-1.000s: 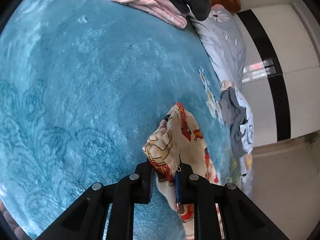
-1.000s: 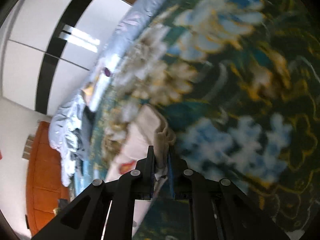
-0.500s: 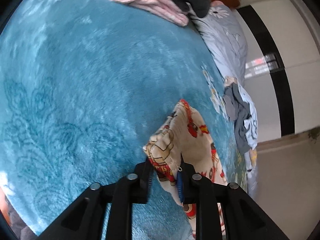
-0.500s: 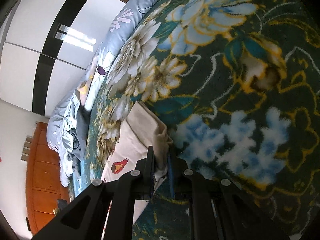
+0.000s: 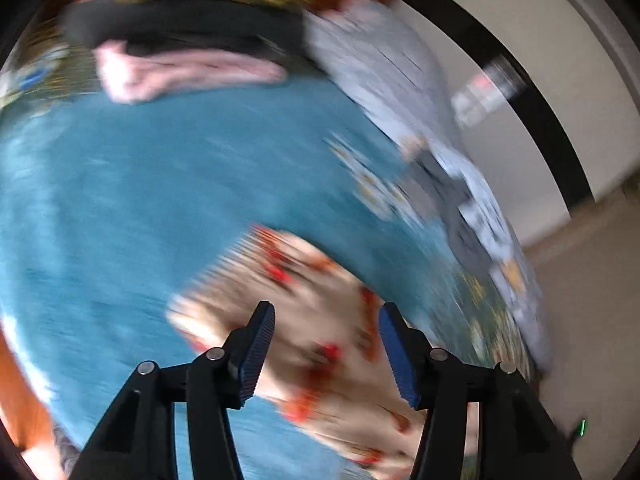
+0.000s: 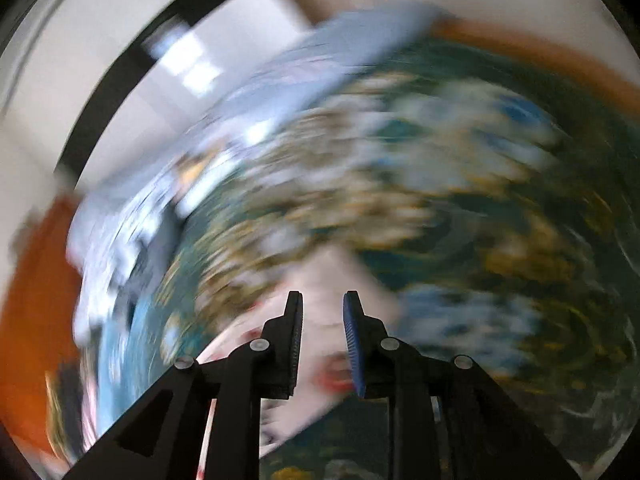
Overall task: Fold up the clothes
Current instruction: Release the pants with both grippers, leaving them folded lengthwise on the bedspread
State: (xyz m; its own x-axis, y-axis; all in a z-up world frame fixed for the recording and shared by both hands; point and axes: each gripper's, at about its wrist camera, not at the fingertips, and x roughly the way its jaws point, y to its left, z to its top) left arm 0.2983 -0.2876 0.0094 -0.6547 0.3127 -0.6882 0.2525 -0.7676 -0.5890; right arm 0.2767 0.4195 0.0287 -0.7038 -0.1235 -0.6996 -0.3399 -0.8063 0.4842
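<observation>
A cream garment with red cartoon prints [image 5: 304, 320] lies on the teal blanket [image 5: 140, 208]. My left gripper [image 5: 326, 344] is open above it, with nothing between the jaws. In the right wrist view the same garment [image 6: 320, 320] lies on the dark floral blanket [image 6: 480, 220], and my right gripper [image 6: 322, 332] is open over its end. Both views are blurred by motion.
A stack of folded clothes, pink, black and yellow [image 5: 188, 40], sits at the far end of the bed. A pale blue quilt [image 5: 384, 76] and a crumpled grey garment [image 5: 460, 200] lie along the bed's right side. A white wall with a black stripe stands beyond.
Both grippers have opened and let go of the cream garment, which now lies on the bed. Both have pulled back and swung, blurring the views.
</observation>
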